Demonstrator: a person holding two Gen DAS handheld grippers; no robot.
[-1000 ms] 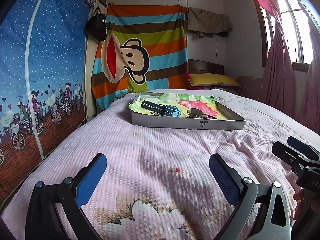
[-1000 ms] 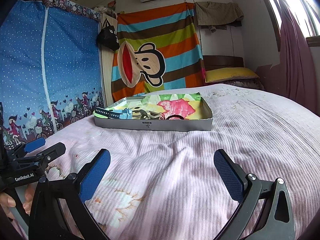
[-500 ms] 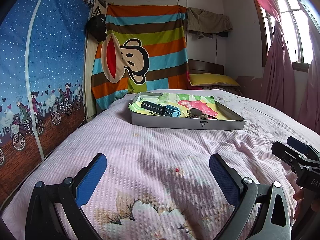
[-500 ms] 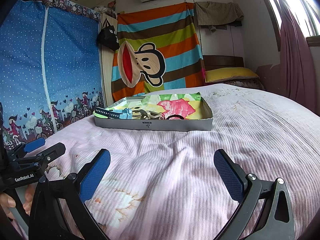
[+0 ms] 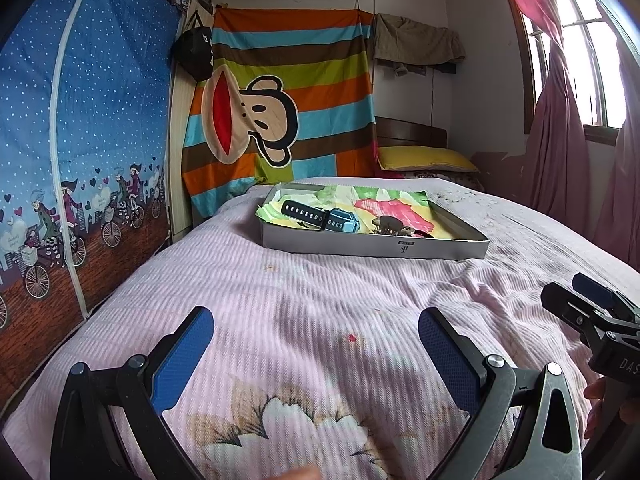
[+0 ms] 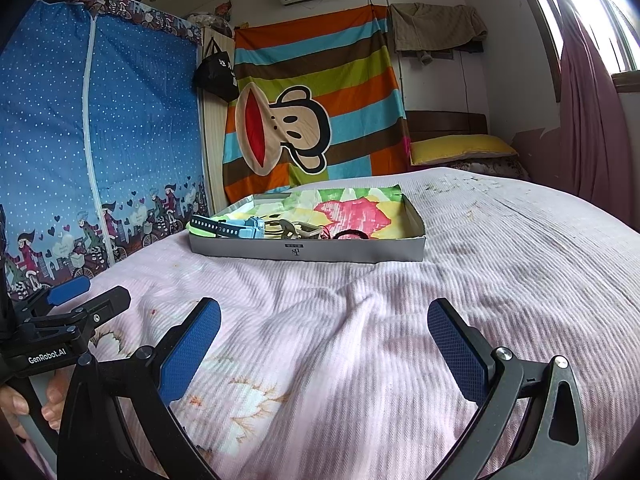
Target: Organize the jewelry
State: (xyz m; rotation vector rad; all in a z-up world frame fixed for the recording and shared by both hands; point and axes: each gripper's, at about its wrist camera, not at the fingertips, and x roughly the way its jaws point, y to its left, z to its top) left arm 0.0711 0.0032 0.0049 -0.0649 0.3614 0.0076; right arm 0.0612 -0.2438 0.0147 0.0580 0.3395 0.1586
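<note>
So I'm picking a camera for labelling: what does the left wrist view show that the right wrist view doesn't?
Only the left wrist view shows the window and the right claw from outside.
Only the right wrist view shows the black hair tie in the tray and the left claw from outside.
Both show the grey tray holding the blue watch, on the pink bedspread.

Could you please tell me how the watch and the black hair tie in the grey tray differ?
The watch is a long strap, dark and light blue; the hair tie is a small, plain black loop. The watch lies at the tray's left end; the hair tie sits nearer its middle. Both rest inside on colourful paper, untouched.
</note>
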